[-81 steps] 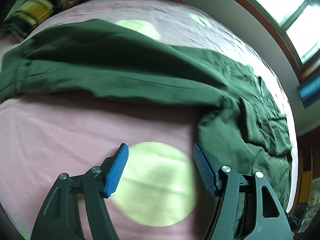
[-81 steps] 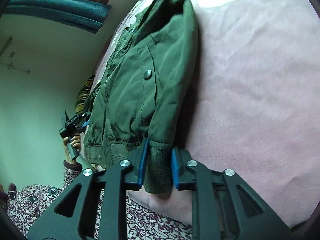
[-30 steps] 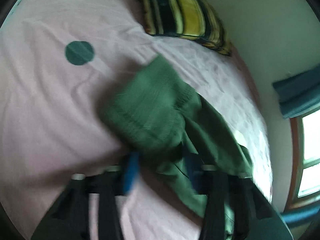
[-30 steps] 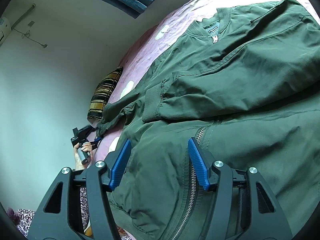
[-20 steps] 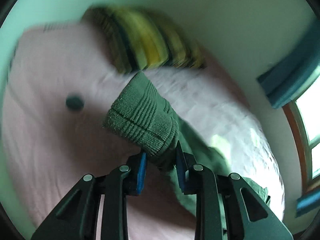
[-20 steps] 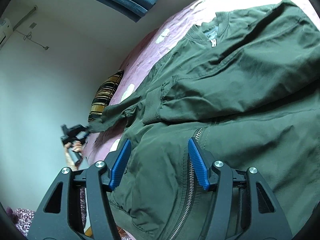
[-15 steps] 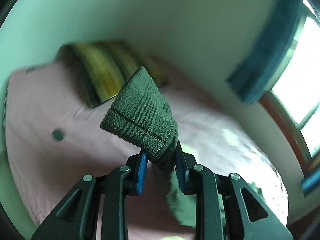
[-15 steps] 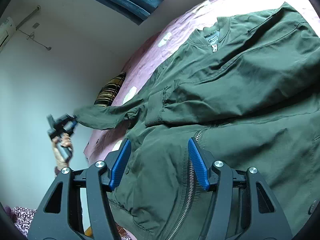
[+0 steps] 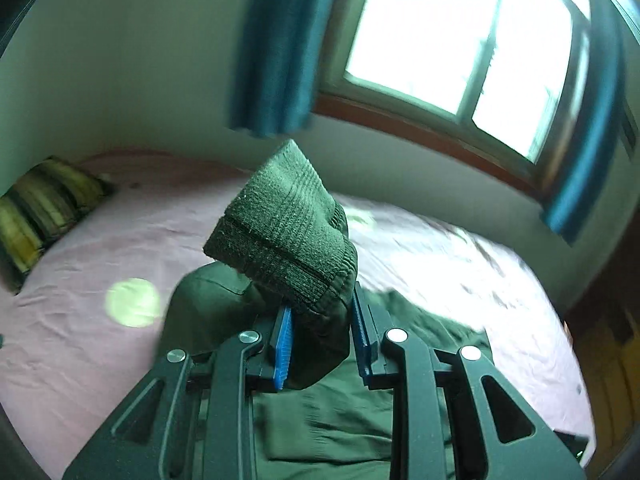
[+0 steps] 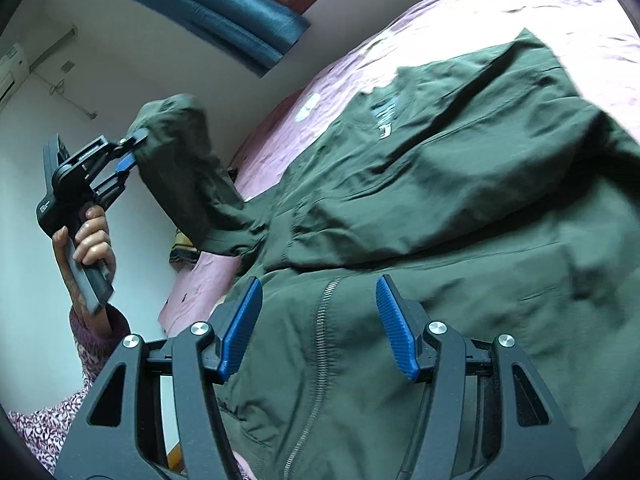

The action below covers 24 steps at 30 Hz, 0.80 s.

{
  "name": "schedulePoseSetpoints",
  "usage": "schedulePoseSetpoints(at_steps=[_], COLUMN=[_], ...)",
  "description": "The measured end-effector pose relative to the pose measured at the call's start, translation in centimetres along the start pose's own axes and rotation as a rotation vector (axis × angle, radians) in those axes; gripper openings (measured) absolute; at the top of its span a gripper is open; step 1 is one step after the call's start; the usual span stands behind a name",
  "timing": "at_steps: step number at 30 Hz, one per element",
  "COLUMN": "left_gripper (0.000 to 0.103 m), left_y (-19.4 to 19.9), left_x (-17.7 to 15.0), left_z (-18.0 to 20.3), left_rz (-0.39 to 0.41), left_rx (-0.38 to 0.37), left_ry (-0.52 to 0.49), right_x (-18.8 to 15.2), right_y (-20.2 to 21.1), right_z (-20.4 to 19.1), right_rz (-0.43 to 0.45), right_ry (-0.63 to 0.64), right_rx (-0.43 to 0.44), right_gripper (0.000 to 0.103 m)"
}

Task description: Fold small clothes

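A dark green jacket (image 10: 460,200) lies spread on the pink bed, zipper (image 10: 320,344) facing up. My left gripper (image 9: 320,312) is shut on the ribbed sleeve cuff (image 9: 280,232), which sticks up past the blue pads. In the right wrist view the left gripper (image 10: 134,148) holds the sleeve (image 10: 180,168) lifted high off the bed, at the left of the jacket. A hand (image 10: 90,240) grips its handle. My right gripper (image 10: 318,320) hovers open just above the jacket front near the zipper, with nothing between its pads.
The pink sheet (image 9: 100,360) has pale round dots. A striped yellow and dark pillow (image 9: 36,208) lies at the far left. A bright window (image 9: 460,40) with blue curtains (image 9: 276,40) stands behind the bed. A patterned sleeve (image 10: 48,420) is at the lower left.
The left gripper has carried the cuff up off the bed and swung round from the pillow side toward the window. The right gripper has shifted a little over the jacket and stays open.
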<state>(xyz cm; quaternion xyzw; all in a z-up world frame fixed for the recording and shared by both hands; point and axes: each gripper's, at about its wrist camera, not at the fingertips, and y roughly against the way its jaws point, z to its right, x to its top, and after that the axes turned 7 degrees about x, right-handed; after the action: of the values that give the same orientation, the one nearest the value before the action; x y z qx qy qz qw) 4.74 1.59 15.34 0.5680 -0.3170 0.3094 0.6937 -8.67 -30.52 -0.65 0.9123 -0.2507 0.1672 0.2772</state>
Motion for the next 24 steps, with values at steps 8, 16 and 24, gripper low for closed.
schedulePoseSetpoints(at_steps=[8,16,24], left_gripper=[0.027,0.033,0.072], left_y=[-6.5,-9.8,-6.3], left_x=[-7.7,-13.3,-14.2], left_z=[10.8,16.2,17.0], left_rz=[-0.19,-0.278,-0.288], left_rx=[-0.032,-0.003,-0.199], left_ry=[-0.149,-0.267,-0.262], right_x=[0.8,1.0,1.1], right_y=[2.2,2.9,3.0], right_z=[3.1,5.5,6.6], right_rz=[0.054,0.082,0.088], right_ry=[-0.054,-0.118,-0.156], right_rx=[-0.03,-0.049,-0.047], right_gripper=[0.059,0.059,0.06])
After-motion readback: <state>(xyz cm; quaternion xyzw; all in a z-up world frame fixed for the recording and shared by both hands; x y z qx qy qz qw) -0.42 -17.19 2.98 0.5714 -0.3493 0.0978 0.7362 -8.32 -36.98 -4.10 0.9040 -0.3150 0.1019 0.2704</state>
